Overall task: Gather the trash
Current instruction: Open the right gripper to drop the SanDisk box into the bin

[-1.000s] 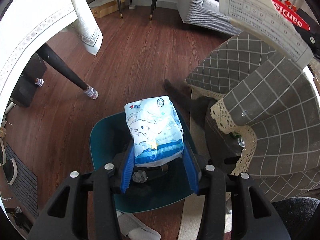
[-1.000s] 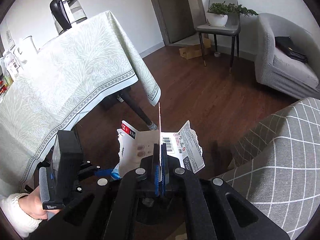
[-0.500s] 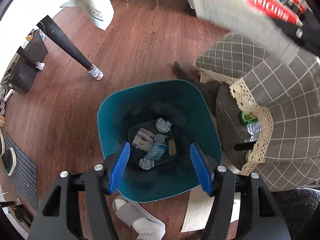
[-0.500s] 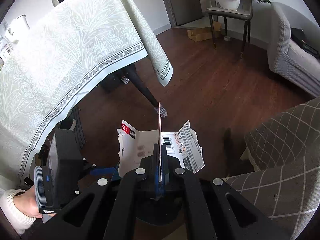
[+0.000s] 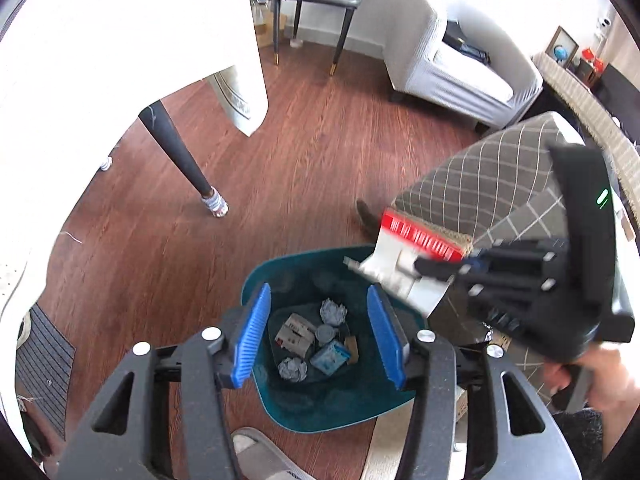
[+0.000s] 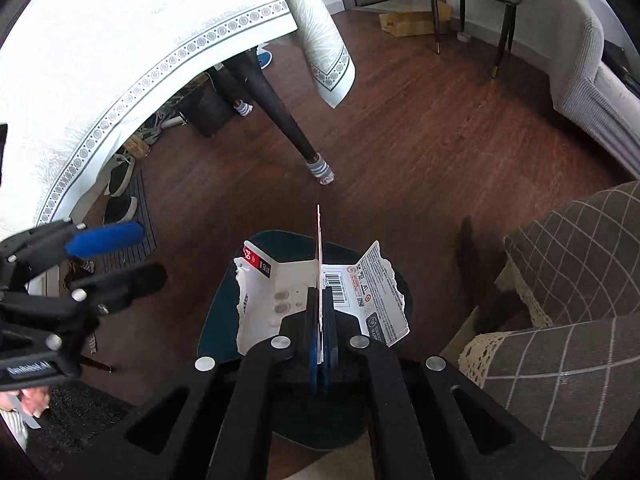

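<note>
A teal bin [image 5: 280,270] stands on the wooden floor below both grippers. Inside it lie crumpled paper balls, a small carton and a blue tissue pack [image 5: 330,356]. My left gripper [image 5: 320,336] hangs over the bin with its blue pads apart; its jaws are closing with nothing between them. From the right comes my right gripper [image 5: 424,268], shut on a torn white and red packaging card [image 5: 400,248] at the bin's far right rim. In the right wrist view the right gripper [image 6: 320,300] pinches this card [image 6: 280,292] above the bin [image 6: 216,320]. The left gripper [image 6: 108,256] shows at the left edge.
A black table leg in a striped sock [image 5: 214,204] stands on the floor beyond the bin, under a white tablecloth [image 5: 120,40]. A chequered cloth with a lace edge [image 5: 480,176] covers furniture right of the bin. A slipper [image 5: 260,452] lies at its near side. Shoes [image 6: 120,184] sit under the table.
The left gripper let go of the tissue pack, which now lies in the bin, then lifted with its jaws narrowing. The right gripper came down over the bin with the card.
</note>
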